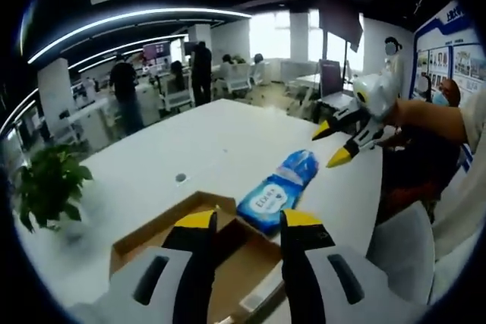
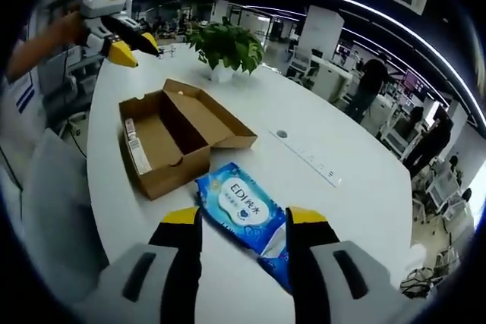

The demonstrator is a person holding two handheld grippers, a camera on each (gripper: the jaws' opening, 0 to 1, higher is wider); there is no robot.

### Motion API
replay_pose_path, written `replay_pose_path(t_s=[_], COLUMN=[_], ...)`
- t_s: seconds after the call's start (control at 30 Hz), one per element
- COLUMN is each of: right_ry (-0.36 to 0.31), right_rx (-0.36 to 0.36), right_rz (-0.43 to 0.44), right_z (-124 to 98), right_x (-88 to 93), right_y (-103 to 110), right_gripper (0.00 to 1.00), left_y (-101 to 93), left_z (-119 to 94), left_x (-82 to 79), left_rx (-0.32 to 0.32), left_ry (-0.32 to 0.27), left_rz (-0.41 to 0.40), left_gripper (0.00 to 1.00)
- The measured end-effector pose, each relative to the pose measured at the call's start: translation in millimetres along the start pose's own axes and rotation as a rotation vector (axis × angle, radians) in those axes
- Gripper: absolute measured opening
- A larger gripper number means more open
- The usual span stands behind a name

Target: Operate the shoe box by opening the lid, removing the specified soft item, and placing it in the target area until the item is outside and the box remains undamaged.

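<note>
The blue wipes pack (image 2: 244,210) lies flat on the white tabletop (image 2: 319,123) just beside the open shoe box (image 2: 171,142), apparently set down as delivered, so both the left gripper (image 1: 243,225) and right gripper (image 2: 244,221) hover with fingers spread wide, empty.

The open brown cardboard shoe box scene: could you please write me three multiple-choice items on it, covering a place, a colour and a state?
1. Where does the blue soft wipes pack lie?
A. inside the box
B. on the white table beside the box
C. in a gripper

2. What colour are the gripper fingertips?
A. yellow
B. red
C. green

3. How is the brown cardboard shoe box?
A. taped shut
B. crushed
C. open, lid folded back

Answers: 1 B, it rests on the white table outside the box; 2 A, the tips show yellow; 3 C, its interior is exposed.
</note>
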State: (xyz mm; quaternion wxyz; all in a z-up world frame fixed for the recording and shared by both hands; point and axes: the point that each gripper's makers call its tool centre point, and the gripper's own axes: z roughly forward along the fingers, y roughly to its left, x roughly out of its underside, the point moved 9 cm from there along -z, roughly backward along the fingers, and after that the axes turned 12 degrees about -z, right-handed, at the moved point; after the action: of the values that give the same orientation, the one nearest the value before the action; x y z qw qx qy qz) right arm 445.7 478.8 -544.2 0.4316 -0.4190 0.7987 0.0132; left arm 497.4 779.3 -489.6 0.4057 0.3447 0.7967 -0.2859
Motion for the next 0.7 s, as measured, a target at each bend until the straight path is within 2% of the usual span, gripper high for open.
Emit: replay_pose_path(t_s=[0.13, 0.3, 0.57, 0.7], right_ry=[-0.024, -0.034, -0.064, -0.08], right_rx=[-0.048, -0.069, -0.134, -0.206], right_rz=[-0.047, -0.065, -0.099, -0.142], right_z=[3, 5, 15, 27], right_x=[-10.4, -16.7, -30.7, -42.2], right_y=[7, 9, 14, 24], right_gripper=[0.42, 0.43, 0.44, 0.44], left_y=[0.7, 2.6, 6.2, 5.9], left_z=[-5, -9, -18, -26], left_x=[-0.1, 6.5, 27.6, 36.8], left_rx=[-0.024, -0.06, -0.104, -0.126], left_ry=[-0.02, -0.029, 0.002, -0.001], left_rz=[-0.001, -0.032, -0.055, -0.067], left_gripper=[0.33, 0.33, 0.37, 0.39])
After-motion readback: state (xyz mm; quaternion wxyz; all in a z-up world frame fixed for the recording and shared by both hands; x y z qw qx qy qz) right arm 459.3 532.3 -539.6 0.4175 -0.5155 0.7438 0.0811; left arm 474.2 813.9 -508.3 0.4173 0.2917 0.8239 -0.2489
